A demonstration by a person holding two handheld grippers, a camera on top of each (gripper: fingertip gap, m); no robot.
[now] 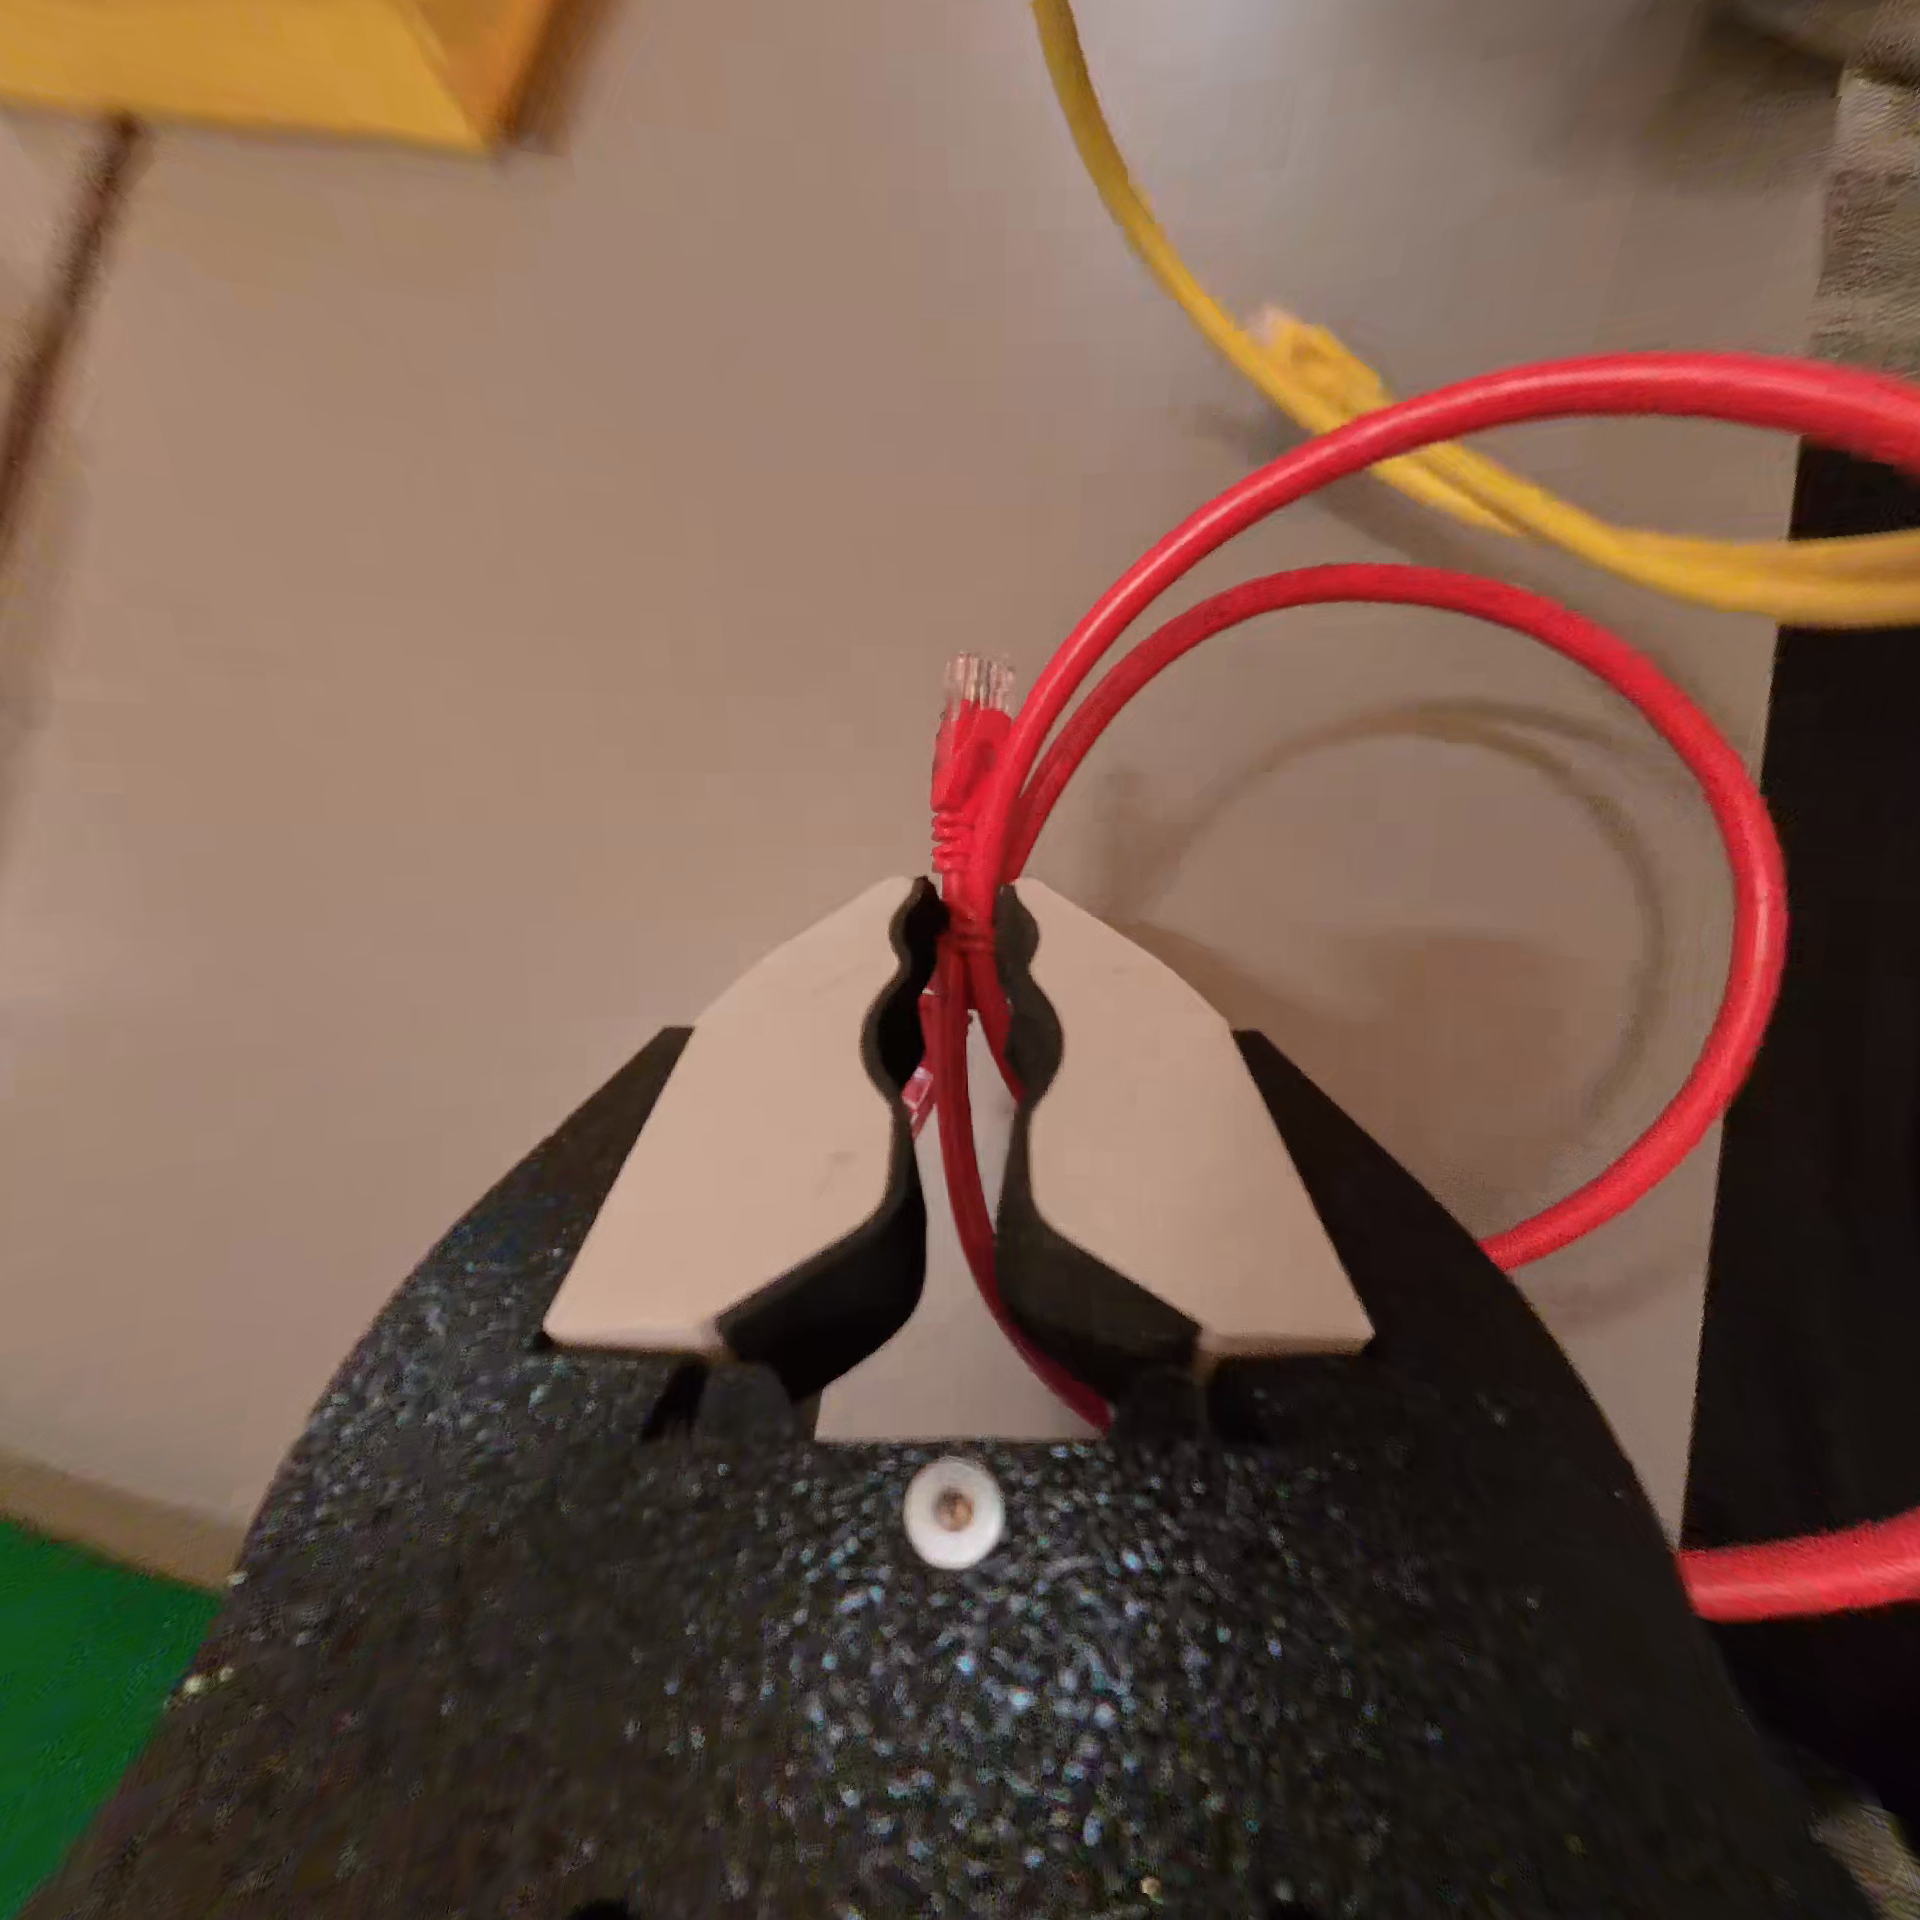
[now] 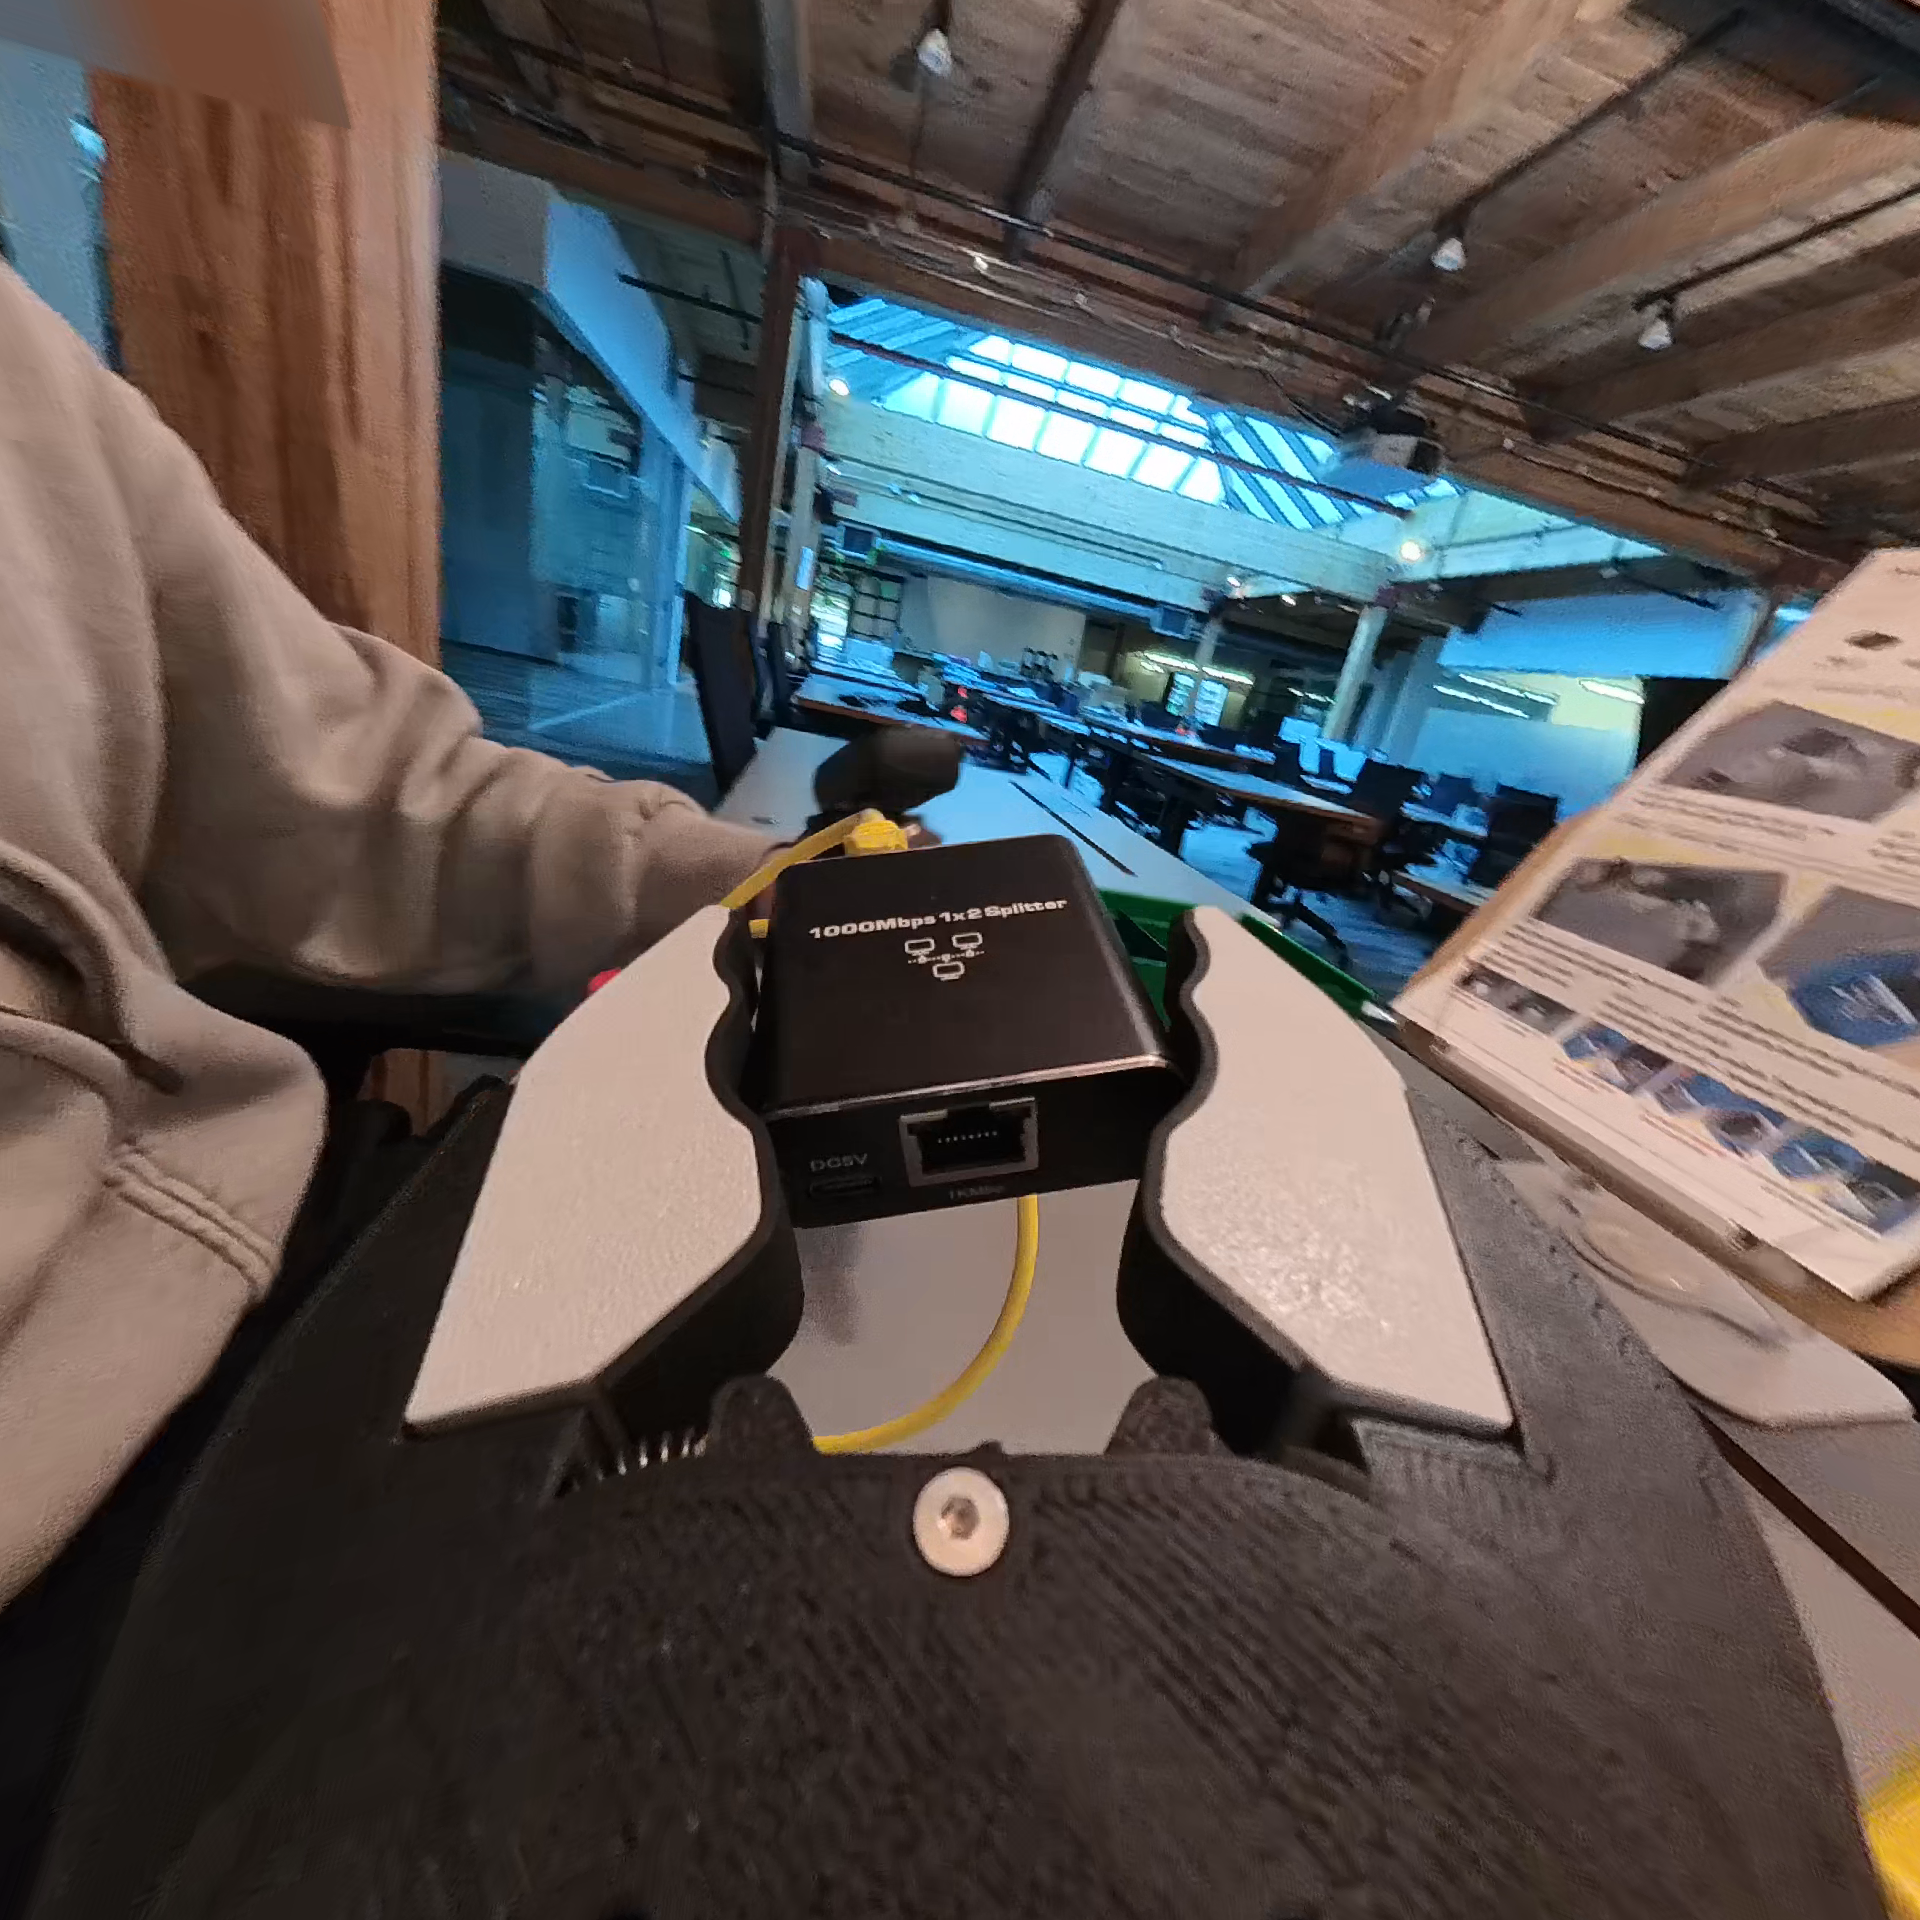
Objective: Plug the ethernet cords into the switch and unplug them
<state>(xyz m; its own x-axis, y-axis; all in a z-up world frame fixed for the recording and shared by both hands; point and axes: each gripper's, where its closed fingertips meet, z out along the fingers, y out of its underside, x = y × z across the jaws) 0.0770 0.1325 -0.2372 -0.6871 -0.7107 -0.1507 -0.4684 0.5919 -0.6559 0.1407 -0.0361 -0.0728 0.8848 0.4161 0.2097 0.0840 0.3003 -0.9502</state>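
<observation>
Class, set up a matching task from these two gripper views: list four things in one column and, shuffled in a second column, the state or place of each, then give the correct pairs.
Column one
1. red cord
2. switch
3. yellow cord
4. green surface

Column two
A. clamped between the right gripper fingers
B. lower left corner of the left wrist view
C. pinched in the left gripper just behind its plug
D. lying on the table, held by neither gripper

Pairs: 1-C, 2-A, 3-D, 4-B
</observation>
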